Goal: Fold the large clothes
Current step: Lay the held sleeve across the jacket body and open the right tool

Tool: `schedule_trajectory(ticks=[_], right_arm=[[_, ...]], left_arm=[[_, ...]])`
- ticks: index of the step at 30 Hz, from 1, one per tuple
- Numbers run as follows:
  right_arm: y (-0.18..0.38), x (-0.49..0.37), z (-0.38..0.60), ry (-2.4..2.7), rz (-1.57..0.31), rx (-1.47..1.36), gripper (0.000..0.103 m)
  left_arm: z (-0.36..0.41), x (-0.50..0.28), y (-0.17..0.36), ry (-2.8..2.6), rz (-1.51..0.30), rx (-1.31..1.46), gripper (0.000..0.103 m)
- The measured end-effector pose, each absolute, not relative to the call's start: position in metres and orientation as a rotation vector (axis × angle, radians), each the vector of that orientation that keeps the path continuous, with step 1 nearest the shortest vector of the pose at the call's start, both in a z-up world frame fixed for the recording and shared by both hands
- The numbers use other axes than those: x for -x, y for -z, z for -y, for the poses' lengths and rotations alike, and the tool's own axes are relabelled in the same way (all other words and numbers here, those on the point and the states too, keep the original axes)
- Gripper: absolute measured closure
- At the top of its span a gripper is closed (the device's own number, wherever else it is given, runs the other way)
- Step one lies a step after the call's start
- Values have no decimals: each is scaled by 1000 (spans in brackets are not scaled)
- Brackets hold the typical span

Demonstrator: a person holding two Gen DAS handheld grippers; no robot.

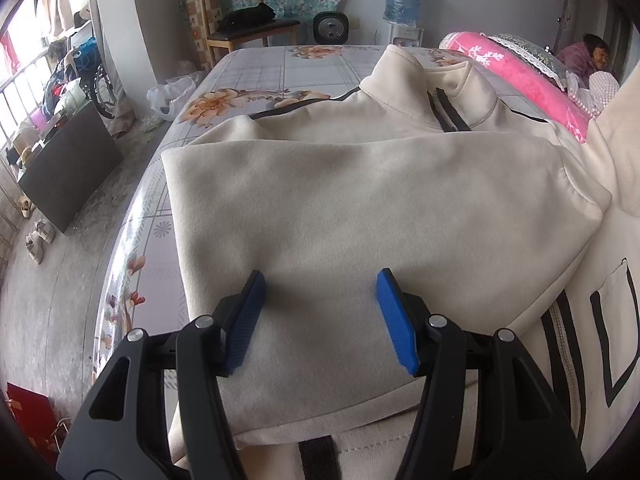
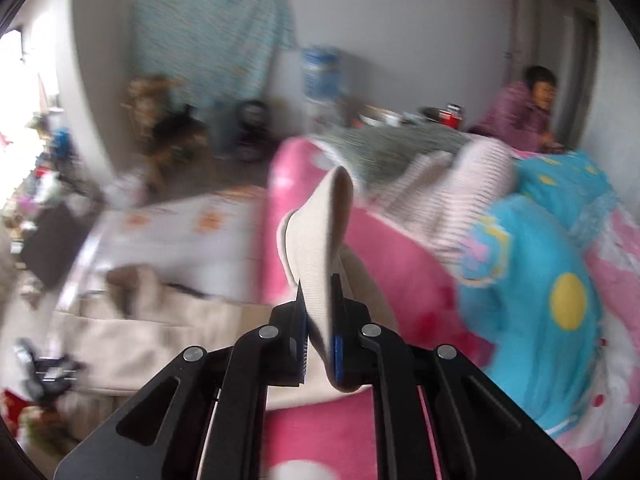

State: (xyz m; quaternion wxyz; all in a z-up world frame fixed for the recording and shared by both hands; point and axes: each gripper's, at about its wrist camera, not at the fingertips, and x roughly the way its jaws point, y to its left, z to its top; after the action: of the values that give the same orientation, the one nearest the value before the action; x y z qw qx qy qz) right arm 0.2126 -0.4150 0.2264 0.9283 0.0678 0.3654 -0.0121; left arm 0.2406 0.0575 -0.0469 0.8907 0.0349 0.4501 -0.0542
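Two tongs at work on one cream zip-neck sweatshirt [image 1: 340, 200], spread across the floral bed sheet [image 1: 240, 80] and filling the centre of the left wrist view, collar toward the upper right. Left tongs [image 1: 320, 312] spread, blue pads hovering over the folded-in panel near the lower middle of the frame, nothing pinched. Right tongs [image 2: 320, 320] pressed together on the ribbed cuff [image 2: 316, 248], cuff standing up at the centre of the right wrist view above the pink blanket [image 2: 400, 280]. Likely thick fleece: soft, limp, fairly heavy for its size, prone to sagging and dragging the body when lifted by one end. Best taken at cuffs, hem or shoulder seams, where the doubled fabric gives the pads some bite.
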Motion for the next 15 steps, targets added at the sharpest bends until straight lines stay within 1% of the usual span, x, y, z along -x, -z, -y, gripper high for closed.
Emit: schedule_trajectory(ticks=[4,8,10,11,12,13,15], right_arm=[[-242,-216,335,-208,-744,-220,93],[-225,-235,251,-331,-786,-225,93],[-199,-250,208,-377,-847,-208,88],[-183,-255,188,-408,-891,-205,83],[-164,-262,167,-465,-955,-213,71],[-146,-266,151,-514,-1007,-232,63],[-121,-268,131,-580,-1062,-258,59]], left_arm=[[-57,-241,47,108,-936,-74,48],[-61,-241,42,102,-948,-42,48],[-67,-235,31,111,-930,-4,48],[-70,-231,24,122,-915,12,48],[-73,-226,18,136,-903,25,48],[-76,-221,11,152,-896,38,48],[-85,-212,1,207,-895,83,48]])
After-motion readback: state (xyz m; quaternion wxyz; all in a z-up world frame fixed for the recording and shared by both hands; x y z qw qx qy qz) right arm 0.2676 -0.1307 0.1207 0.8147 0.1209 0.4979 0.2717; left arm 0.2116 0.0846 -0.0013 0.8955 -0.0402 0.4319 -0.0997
